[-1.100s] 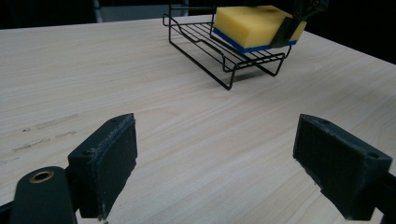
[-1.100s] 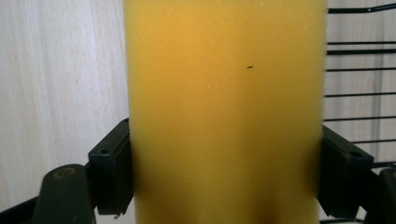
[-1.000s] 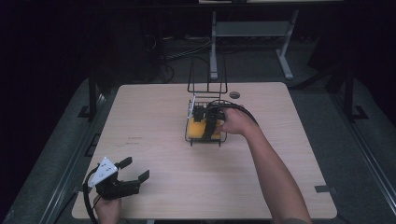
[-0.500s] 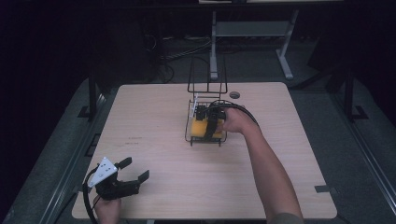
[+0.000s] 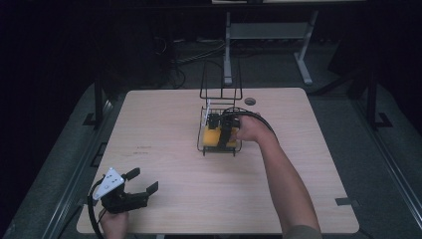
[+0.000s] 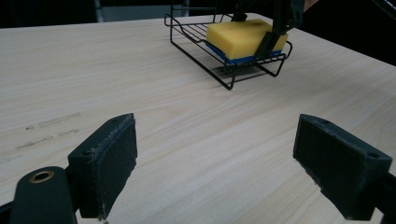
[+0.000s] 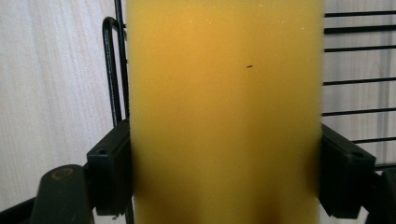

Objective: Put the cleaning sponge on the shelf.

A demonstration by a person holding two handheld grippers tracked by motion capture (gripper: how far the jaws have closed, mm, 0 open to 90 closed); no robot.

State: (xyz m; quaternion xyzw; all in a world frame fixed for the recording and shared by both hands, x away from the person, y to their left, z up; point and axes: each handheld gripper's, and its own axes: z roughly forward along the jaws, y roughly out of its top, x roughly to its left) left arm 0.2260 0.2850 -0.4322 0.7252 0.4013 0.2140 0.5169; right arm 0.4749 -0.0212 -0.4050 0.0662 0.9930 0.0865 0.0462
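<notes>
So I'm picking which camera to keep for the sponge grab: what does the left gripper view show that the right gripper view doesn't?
Left gripper view: the sponge's blue underside and the left tongs open above bare wood. Right gripper view: the right tongs with a jaw against each side of the sponge, close up. Both share the rectangular yellow sponge in the black wire basket on the pale wooden table.

bare tabletop (image 5: 164, 124) open all round, wire rack (image 5: 220, 92) (tall back frame) blocking behind
</notes>
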